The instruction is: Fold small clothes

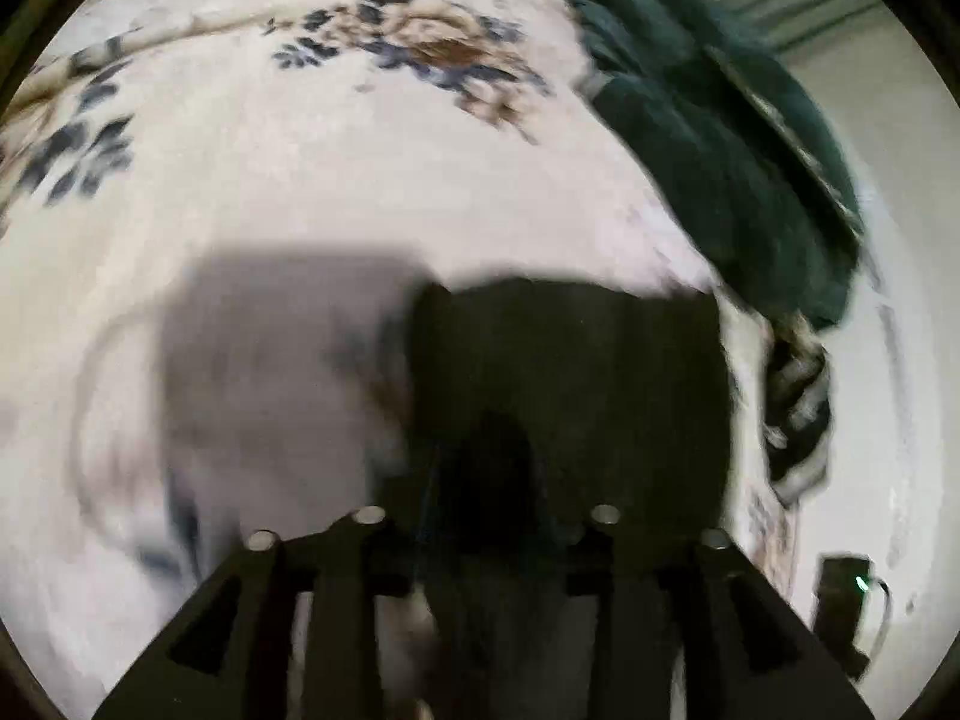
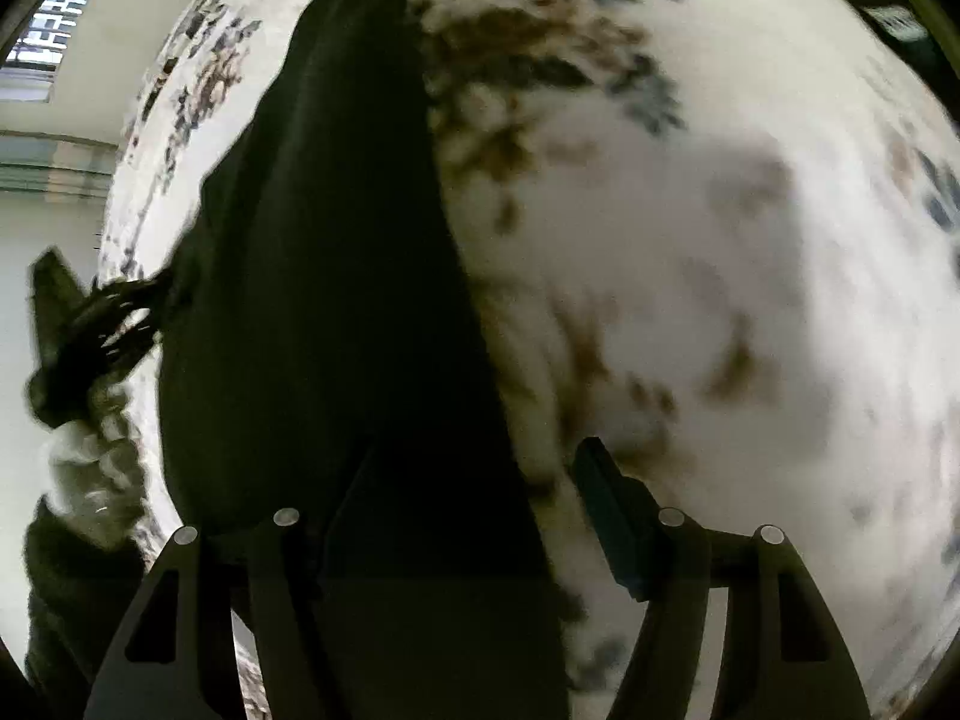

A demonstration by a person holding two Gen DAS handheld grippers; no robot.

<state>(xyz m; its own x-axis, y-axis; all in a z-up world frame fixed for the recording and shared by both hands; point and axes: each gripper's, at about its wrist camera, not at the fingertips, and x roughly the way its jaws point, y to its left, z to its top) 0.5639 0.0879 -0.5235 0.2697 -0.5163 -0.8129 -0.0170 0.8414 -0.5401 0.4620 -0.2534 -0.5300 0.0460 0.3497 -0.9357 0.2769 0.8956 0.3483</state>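
Lying flat: dark cloth [image 2: 324, 300] (soft, matte)

Both views are taken from the wrists, angled steeply down and close over the floral bedspread [image 1: 300, 180]. The dark garment [image 1: 570, 372] and bedspread [image 2: 720, 240] are shared; both are blurred.
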